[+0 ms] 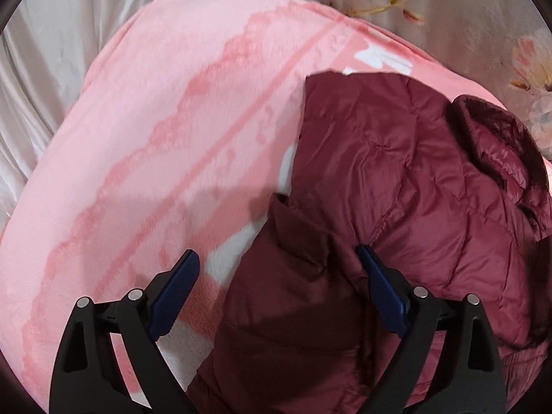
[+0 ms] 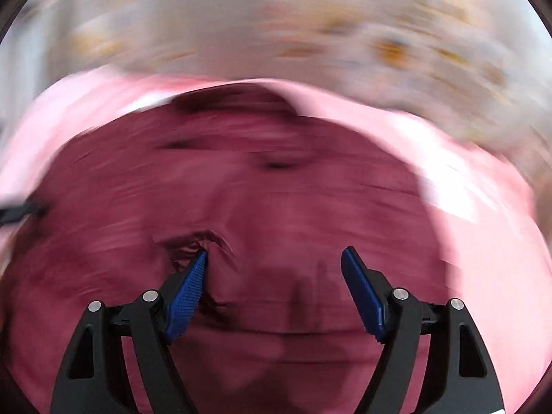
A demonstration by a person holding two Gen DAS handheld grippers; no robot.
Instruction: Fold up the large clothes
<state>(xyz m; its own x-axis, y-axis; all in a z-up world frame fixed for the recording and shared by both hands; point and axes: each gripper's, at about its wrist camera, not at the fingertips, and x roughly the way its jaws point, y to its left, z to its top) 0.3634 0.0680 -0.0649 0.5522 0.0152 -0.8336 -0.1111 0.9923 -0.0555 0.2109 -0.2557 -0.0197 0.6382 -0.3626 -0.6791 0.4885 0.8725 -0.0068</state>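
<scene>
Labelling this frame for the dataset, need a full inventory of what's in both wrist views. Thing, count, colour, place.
puffer jacket: 1, maroon, quilted, lying crumpled on the blanket, right half of the left wrist view; fills the centre of the blurred right wrist view.
blanket: 1, pink with darker pink bands and white patches, spread under the jacket.
floral sheet: 1, pale grey-beige with pink flowers, beyond the blanket at top right.
plain cloth: 1, off-white, wrinkled, at the far left edge.
left gripper: 1, black with blue pads, jaws open, part of the jacket lying between them.
right gripper: 1, black with blue pads, jaws open over the jacket, its left pad pressing into a fabric crease.
</scene>
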